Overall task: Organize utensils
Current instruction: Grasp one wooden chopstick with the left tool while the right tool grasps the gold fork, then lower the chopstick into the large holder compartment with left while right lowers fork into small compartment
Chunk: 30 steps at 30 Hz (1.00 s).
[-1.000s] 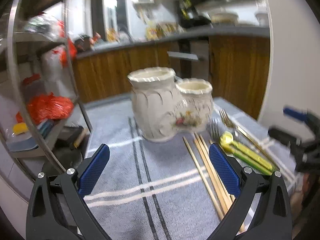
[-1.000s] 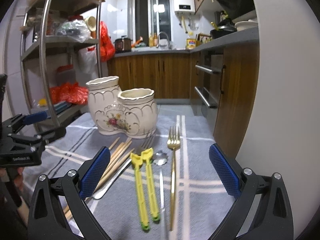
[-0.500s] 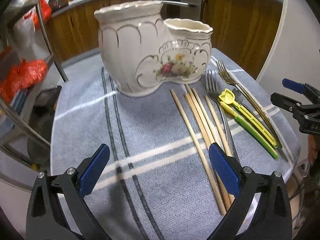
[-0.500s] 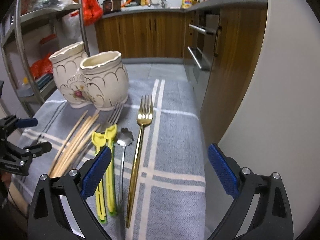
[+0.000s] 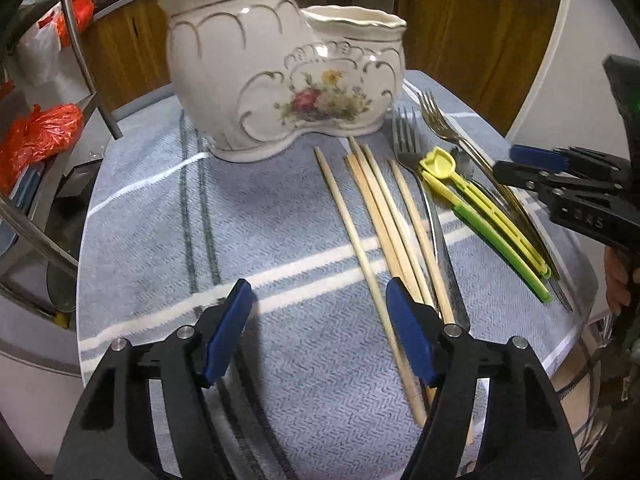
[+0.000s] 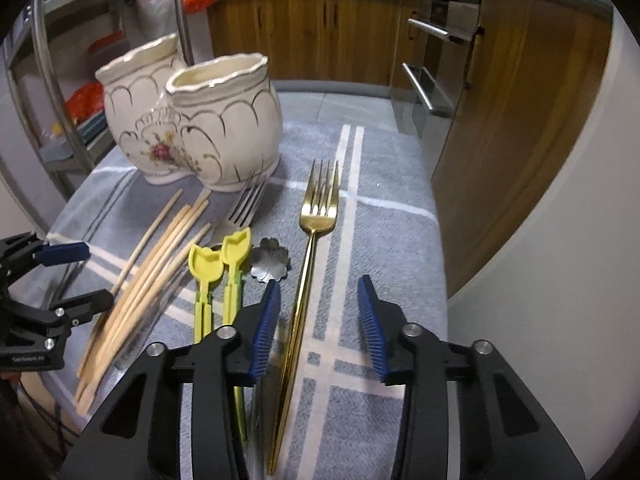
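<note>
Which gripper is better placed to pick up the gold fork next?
Right. The right gripper has just been closing with the gold fork's handle lying between its pads, not yet pinched. The left gripper sits by the chopsticks instead.

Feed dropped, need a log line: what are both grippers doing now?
left gripper: fingers closing, empty, beside chopsticks | right gripper: fingers closing, gold fork handle between, ungripped | holder: no utensils seen

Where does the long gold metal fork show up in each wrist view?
Left wrist: gold metal fork at the far right, mostly hidden behind the yellow-green plastic tongs.
Right wrist: centre, handle running down between the right gripper's jaws.
Shared landmark: cream floral ceramic double-pot holder.
</note>
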Each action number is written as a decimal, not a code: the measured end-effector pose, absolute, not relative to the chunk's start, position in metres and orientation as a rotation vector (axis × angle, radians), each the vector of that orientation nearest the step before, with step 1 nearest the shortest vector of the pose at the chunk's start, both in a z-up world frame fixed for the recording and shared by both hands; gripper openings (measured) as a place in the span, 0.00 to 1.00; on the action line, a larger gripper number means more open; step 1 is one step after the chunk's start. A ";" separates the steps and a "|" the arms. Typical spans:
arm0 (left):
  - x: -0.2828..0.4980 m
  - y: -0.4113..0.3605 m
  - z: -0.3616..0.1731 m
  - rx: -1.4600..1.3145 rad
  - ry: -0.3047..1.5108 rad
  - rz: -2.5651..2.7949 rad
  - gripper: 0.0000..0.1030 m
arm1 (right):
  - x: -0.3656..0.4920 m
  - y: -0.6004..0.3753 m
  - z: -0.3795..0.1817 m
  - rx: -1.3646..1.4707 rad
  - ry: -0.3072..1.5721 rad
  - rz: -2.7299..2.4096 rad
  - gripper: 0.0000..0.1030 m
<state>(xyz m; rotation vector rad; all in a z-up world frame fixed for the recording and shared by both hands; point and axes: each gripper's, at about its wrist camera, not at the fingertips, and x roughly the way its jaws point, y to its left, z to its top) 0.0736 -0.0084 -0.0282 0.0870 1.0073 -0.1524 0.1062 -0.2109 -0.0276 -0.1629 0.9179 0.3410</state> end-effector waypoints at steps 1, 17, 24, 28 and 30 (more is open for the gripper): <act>0.074 -0.010 -0.028 0.101 1.004 -0.149 0.65 | 0.109 -0.210 -0.030 -0.161 0.925 0.342 0.34; 0.084 -0.010 -0.025 0.119 0.969 -0.188 0.05 | 0.138 -0.196 -0.032 -0.110 0.951 0.373 0.07; 0.074 0.004 -0.021 0.093 0.943 -0.235 0.04 | 0.127 -0.207 -0.016 -0.081 0.860 0.363 0.06; 0.064 0.012 -0.013 0.081 0.892 -0.259 0.04 | 0.108 -0.215 0.002 -0.065 0.758 0.369 0.06; 0.060 0.016 -0.010 0.071 0.866 -0.268 0.04 | 0.097 -0.217 0.010 -0.060 0.709 0.372 0.06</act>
